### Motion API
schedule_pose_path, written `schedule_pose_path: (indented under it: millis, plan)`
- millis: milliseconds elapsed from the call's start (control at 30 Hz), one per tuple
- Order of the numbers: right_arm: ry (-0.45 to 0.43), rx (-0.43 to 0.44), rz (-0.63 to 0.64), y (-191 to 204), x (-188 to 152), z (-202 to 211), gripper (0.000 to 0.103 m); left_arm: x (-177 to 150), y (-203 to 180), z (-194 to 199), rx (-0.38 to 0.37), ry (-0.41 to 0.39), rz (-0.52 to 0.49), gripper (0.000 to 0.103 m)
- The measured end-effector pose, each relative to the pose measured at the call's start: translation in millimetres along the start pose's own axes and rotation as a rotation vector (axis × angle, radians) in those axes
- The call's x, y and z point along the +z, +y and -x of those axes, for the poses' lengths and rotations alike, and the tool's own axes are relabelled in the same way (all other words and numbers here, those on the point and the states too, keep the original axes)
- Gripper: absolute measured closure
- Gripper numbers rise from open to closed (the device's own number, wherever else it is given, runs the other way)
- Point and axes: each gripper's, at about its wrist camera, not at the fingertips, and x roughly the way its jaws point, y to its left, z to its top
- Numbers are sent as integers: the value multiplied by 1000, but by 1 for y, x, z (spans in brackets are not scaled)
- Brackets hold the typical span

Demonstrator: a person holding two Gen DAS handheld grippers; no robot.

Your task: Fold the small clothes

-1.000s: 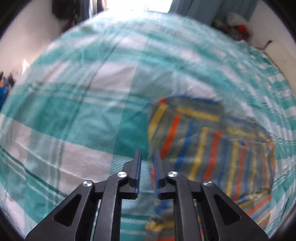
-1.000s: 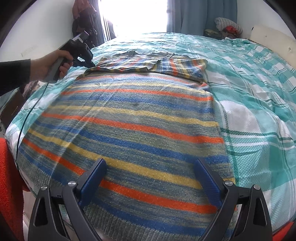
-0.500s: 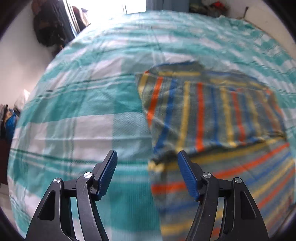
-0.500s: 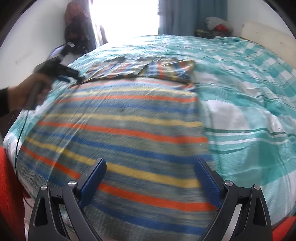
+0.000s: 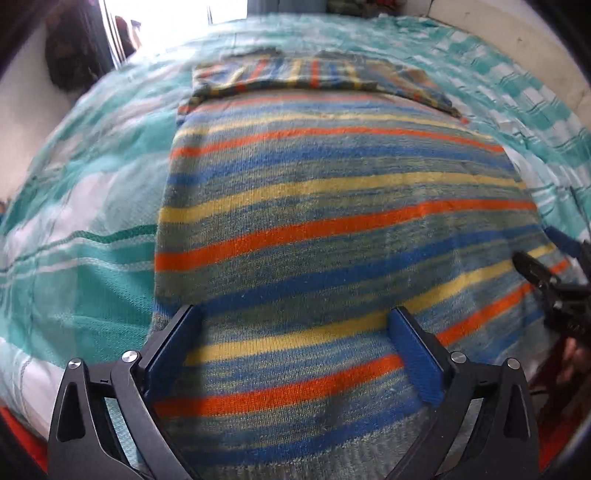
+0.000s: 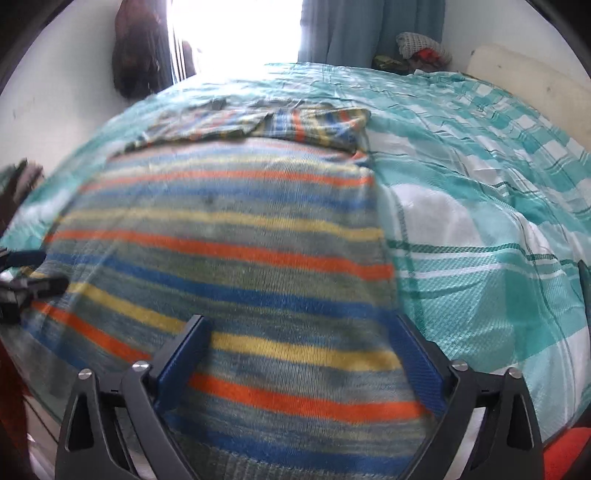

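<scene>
A striped knit sweater [image 5: 325,229] in orange, blue, yellow and grey-green lies flat on the bed, its sleeves folded across the far end [image 5: 314,75]. My left gripper [image 5: 295,325] is open and empty, low over the sweater's near left hem. My right gripper [image 6: 299,332] is open and empty over the near right hem of the sweater [image 6: 229,251]. The right gripper shows at the right edge of the left wrist view [image 5: 554,280]. The left gripper shows at the left edge of the right wrist view [image 6: 26,284].
The bed has a teal and white checked cover [image 6: 480,229]. A bright window with blue curtains [image 6: 340,29] is behind it. Dark clothes [image 6: 136,55] hang at the far left. A pile of things [image 6: 421,51] and a white headboard [image 6: 524,81] are at the far right.
My left gripper has opened, let go of the sleeve and swung from the far end back to the sweater's near hem. My right gripper has stayed open and barely shifted.
</scene>
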Motion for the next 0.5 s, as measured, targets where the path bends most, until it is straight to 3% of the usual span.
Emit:
schedule_pose_path:
  millis: [67, 500]
  plan:
    - [6, 6, -3, -1, -3, -3, 0, 0, -2, -1, 11, -3, 0, 1]
    - [-22, -22, 24, 4, -13, -11, 0, -9, -1, -7, 14, -22, 9, 1]
